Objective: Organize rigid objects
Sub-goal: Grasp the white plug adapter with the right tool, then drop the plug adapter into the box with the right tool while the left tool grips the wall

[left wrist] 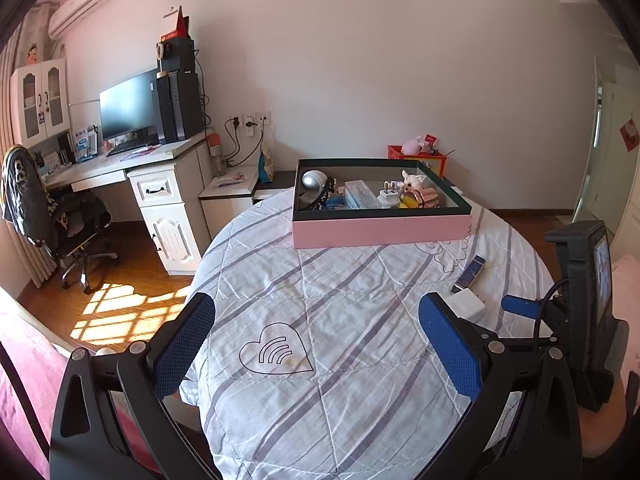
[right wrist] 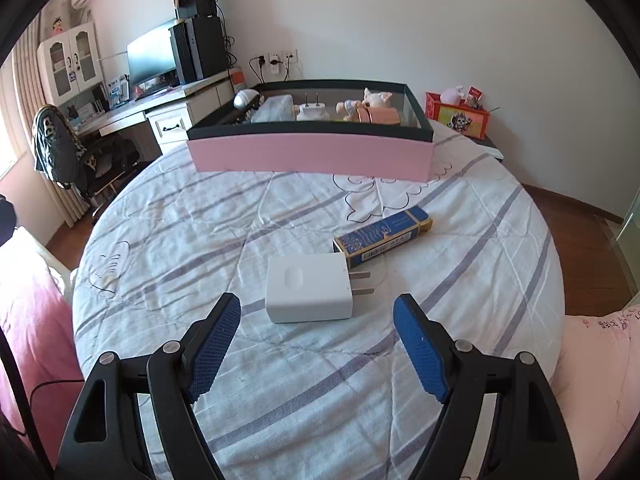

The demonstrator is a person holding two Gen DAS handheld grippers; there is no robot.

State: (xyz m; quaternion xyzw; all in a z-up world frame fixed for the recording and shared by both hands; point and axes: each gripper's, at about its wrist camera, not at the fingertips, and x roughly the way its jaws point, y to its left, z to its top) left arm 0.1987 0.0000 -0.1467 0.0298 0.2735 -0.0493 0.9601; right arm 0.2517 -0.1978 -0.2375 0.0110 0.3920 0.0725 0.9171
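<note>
Blue-padded fingers [right wrist: 216, 344] of the right tool [right wrist: 316, 344] stand spread at the bottom of its view, nothing between them; a white charger [right wrist: 306, 294] lies just beyond on the striped quilt [right wrist: 200, 232], prongs toward frame right, a blue box [right wrist: 382, 236] touching its far corner. Farther up sits the pink tray [right wrist: 312, 156], filled with small items. Only the left wrist view shows the left tool [left wrist: 316, 348], likewise spread and empty over a heart print [left wrist: 276, 350], with the right tool at frame right above the charger
</note>
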